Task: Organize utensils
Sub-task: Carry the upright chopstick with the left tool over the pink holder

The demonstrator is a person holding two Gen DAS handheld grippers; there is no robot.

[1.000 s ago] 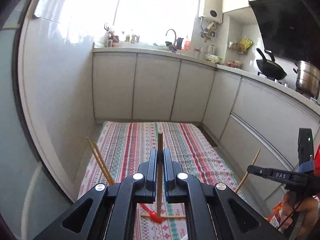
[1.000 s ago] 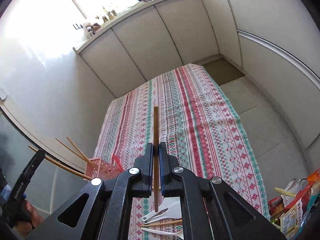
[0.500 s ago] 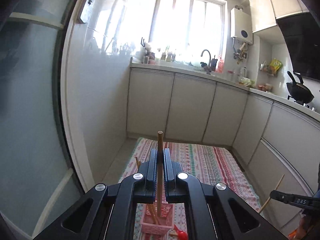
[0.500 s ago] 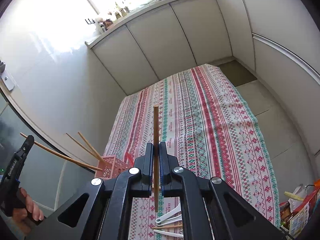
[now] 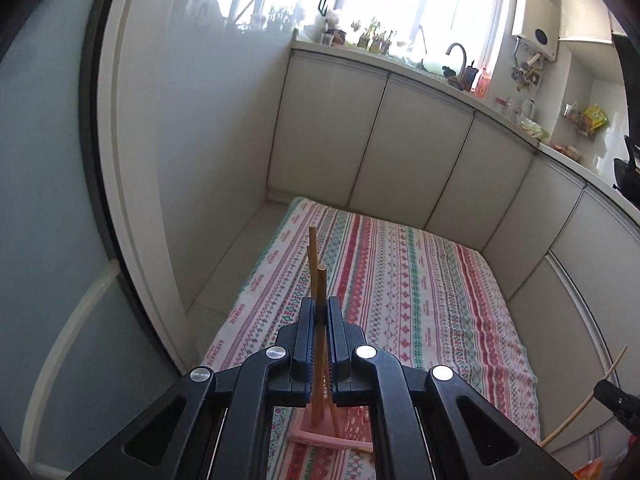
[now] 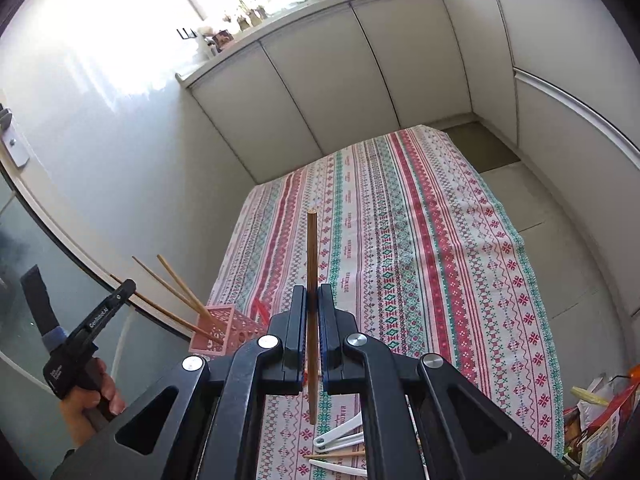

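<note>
Left gripper [image 5: 320, 312] is held above table level, jaws nearly closed, fingers [image 5: 306, 332] clamped on a thin stick. Its handle is gripped by the left hand [image 6: 86, 400], seen low in the right wrist view. Right gripper [image 6: 312, 300] is likewise closed on a stick, pointed forward and downward.

Chopsticks [image 6: 176, 286] in basket [image 6: 224, 330]; spoons [image 6: 340, 436] right.

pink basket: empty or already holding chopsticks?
Holding chopsticks. In the right wrist view, the pink basket has two wooden chopsticks leaning out of it, slanting away to the upper left.
</note>
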